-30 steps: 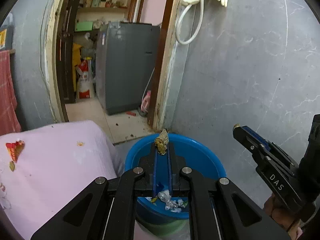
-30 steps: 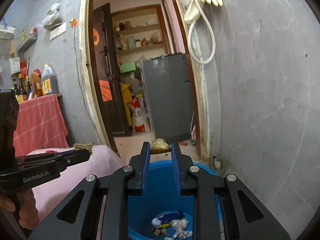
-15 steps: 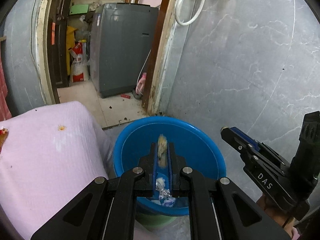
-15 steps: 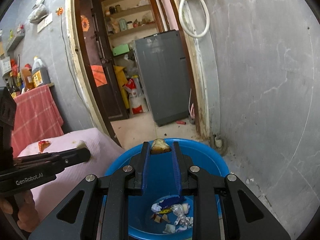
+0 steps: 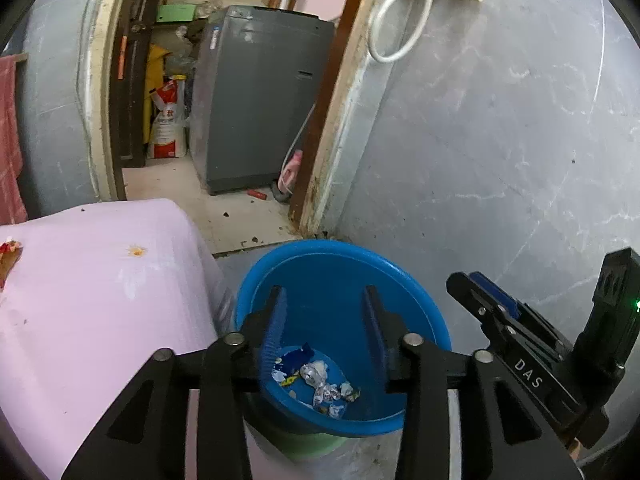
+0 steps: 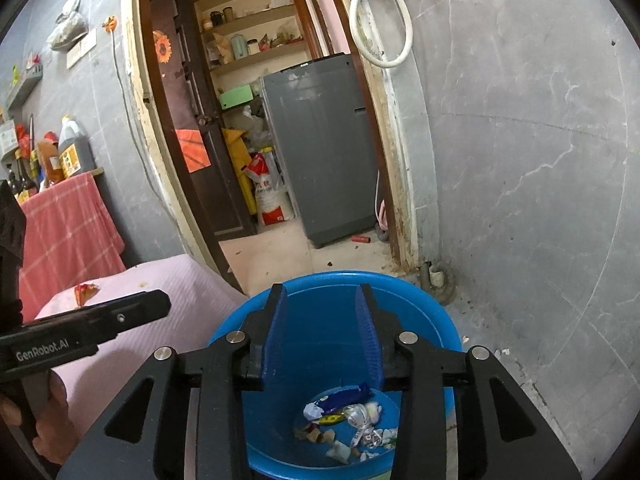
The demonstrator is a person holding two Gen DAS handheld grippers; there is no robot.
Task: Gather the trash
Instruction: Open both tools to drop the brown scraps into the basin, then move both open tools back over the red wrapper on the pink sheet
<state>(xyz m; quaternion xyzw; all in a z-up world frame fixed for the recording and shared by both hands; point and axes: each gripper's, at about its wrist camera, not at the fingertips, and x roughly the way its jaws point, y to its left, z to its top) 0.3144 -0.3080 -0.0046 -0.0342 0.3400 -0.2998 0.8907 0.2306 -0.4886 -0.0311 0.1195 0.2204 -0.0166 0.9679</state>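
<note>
A blue bin (image 5: 416,304) (image 6: 440,320) stands on the floor beside the pink-covered table (image 5: 92,292) (image 6: 192,288). Wrappers and scraps (image 5: 316,380) (image 6: 348,416) lie at its bottom. My left gripper (image 5: 324,304) hangs over the bin, its jaws opening with nothing between them. My right gripper (image 6: 320,300) is over the bin too, jaws opening and empty. In the left wrist view the right gripper (image 5: 476,288) shows side-on at the right. A red wrapper (image 5: 8,252) (image 6: 86,290) and a small orange scrap (image 5: 136,251) lie on the table.
A grey wall (image 5: 500,140) rises right behind the bin. A doorway opens onto a grey washing machine (image 5: 256,100) (image 6: 320,148) and shelves. A red checked cloth (image 6: 64,236) hangs at the left. A person's hand (image 6: 44,420) holds the left gripper's handle.
Both grippers came down over the bin and opened. The brownish scraps they pinched are gone from between the fingers.
</note>
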